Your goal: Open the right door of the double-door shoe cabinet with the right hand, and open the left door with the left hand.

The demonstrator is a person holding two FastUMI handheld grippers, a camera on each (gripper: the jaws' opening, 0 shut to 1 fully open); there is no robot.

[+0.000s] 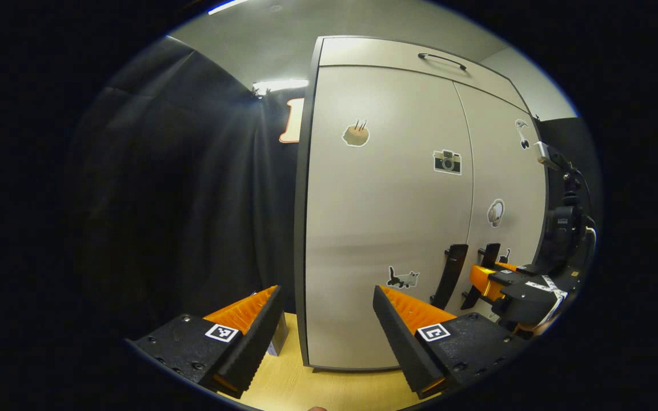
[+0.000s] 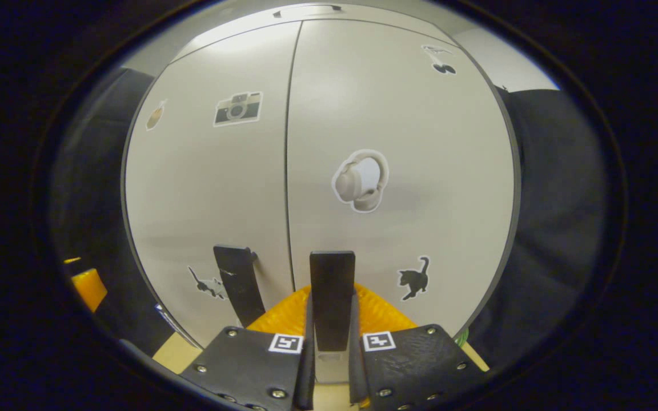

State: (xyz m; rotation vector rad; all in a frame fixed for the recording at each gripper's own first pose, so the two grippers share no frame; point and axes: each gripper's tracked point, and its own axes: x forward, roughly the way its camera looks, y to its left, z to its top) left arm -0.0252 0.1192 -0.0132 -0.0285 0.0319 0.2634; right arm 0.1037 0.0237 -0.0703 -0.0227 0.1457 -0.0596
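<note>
Against the shoe cabinet [image 2: 363,114], both doors shut flat. Right tool [image 2: 332,354] clenched on the right door's handle [image 2: 332,297], fingers pressed to either side of that upright dark bar, low on the right door [image 2: 420,171] just beside the centre seam. Left door's handle [image 2: 239,279] just across the seam, free, tilted slightly. Seen from the left gripper view: left tool [image 1: 326,325] released, fingers spread wide, held off from the cabinet's left door [image 1: 386,217] near its lower left corner; left door's handle [image 1: 450,274] farther along toward the seam, well apart from this tool. Right tool [image 1: 494,279] at the right door's handle [image 1: 486,260]. Pale wooden floor [image 1: 306,388] under the cabinet.
</note>
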